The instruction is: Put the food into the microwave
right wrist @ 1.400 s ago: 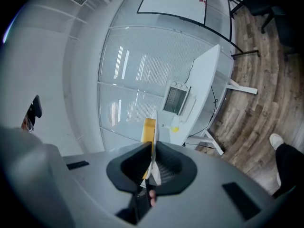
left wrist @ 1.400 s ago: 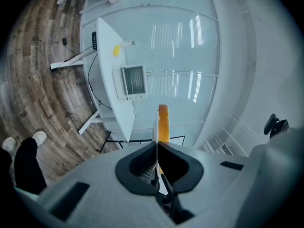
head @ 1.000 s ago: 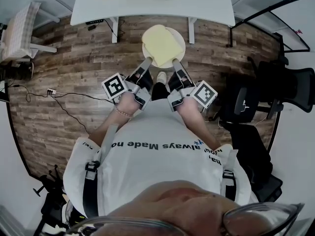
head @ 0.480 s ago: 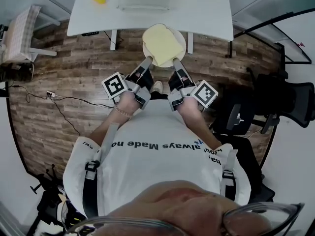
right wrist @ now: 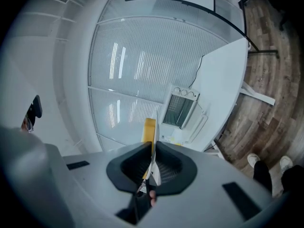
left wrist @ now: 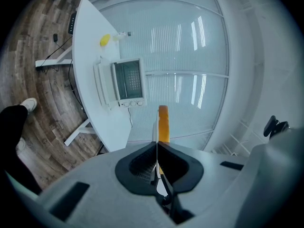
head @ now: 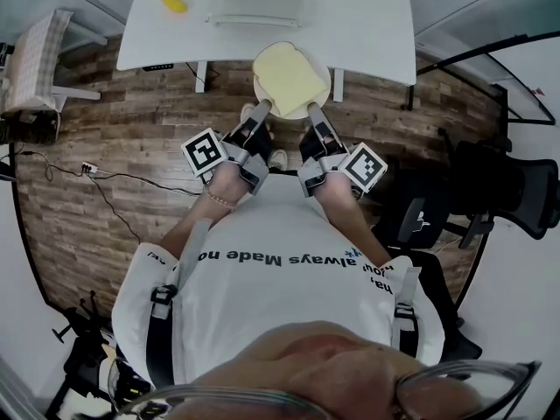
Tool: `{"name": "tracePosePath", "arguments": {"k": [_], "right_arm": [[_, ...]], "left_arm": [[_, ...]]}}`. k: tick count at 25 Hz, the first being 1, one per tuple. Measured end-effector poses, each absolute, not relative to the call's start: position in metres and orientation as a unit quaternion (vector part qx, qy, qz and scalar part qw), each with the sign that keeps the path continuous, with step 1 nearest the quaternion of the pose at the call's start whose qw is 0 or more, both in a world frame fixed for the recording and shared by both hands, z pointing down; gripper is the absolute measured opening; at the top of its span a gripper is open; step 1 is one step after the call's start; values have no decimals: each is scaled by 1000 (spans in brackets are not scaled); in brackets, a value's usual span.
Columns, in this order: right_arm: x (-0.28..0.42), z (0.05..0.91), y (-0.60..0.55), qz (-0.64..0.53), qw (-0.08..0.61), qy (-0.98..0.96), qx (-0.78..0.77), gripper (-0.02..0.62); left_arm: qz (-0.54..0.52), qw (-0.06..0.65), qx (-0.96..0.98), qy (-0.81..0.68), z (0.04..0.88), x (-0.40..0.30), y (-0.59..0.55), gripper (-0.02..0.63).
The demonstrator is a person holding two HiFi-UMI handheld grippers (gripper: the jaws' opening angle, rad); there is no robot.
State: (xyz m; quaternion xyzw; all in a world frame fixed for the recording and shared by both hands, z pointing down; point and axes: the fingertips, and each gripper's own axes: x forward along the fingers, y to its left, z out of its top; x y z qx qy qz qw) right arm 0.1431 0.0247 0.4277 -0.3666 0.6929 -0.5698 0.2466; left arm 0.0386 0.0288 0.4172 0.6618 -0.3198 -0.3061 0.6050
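Left tool [head: 262,110] and right tool [head: 311,110] stay pinched on opposite rims of the round white plate [head: 322,75] bearing the flat pale-yellow food slab [head: 287,79], upper centre of frame. Within 1 s the white worktop [head: 367,24] and boxy white microwave [left wrist: 128,81] have drawn nearer, so loading looks close.

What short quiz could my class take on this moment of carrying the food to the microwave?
1. True or false: only the left gripper grips the plate.
2. Where does the microwave stand? A on a shelf; B on the white table; C on a fridge.
3. Fill in: the food on the plate is ___ in colour.
Key: 1 false, the right gripper is shut on its rim too; 2 B; 3 yellow.
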Motion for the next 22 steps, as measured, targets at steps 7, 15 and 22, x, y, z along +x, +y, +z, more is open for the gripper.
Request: {"name": "tracePosePath", "arguments": {"k": [7, 15, 22], "right_arm": [[123, 431, -20, -570, 247, 692, -369, 29], [89, 432, -91, -569, 246, 690, -375, 29], [45, 428, -161, -566, 248, 690, -378, 29]], "left_arm": [[-306, 606, 661, -319, 420, 19, -16, 15], [-303, 607, 663, -316, 421, -16, -88, 15], [-302, 608, 664, -313, 417, -59, -159, 14]]}}
